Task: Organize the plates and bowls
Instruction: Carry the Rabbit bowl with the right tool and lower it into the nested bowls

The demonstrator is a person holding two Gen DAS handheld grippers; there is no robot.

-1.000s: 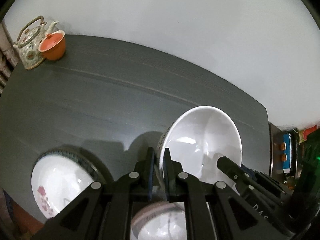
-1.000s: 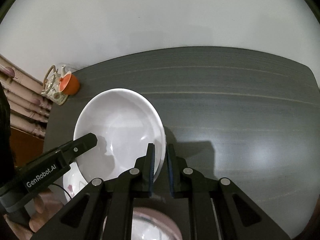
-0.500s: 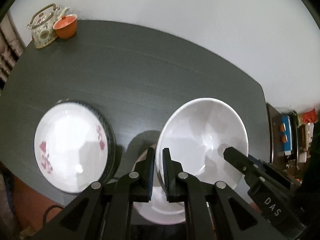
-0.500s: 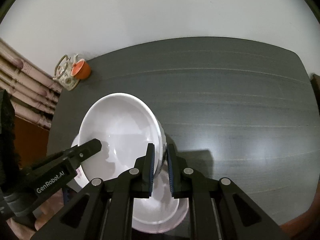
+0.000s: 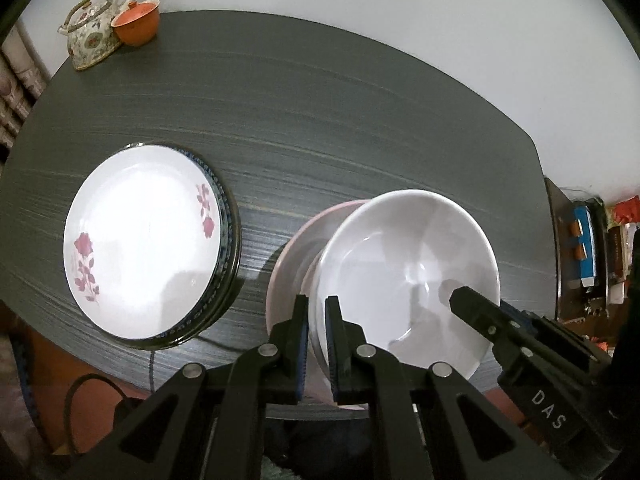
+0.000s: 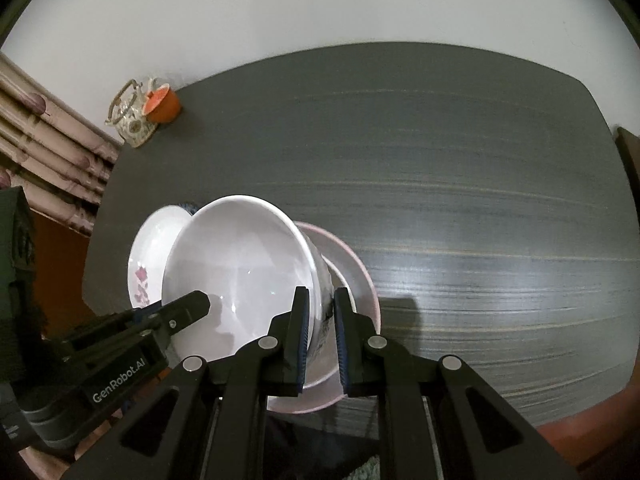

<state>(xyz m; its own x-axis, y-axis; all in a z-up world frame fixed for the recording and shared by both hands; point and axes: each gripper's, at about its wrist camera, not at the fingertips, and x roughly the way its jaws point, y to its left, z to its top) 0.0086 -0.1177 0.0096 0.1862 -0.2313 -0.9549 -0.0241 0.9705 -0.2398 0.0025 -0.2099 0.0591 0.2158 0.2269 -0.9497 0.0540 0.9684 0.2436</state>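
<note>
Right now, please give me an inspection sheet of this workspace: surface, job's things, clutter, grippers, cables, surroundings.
Surface: dark grey table, wood-grain streaks.
Job's things: white bowl held over a pink-rimmed bowl; flowered plate on a dark-rimmed plate stack beside them.
Clutter: patterned teapot and orange cup at the far corner.
Grippers: left gripper and right gripper each shut on the white bowl's rim, on opposite sides.
Cables: dark cable below the table's near edge.
Surroundings: pale wall; curtain folds; cluttered shelf.
</note>
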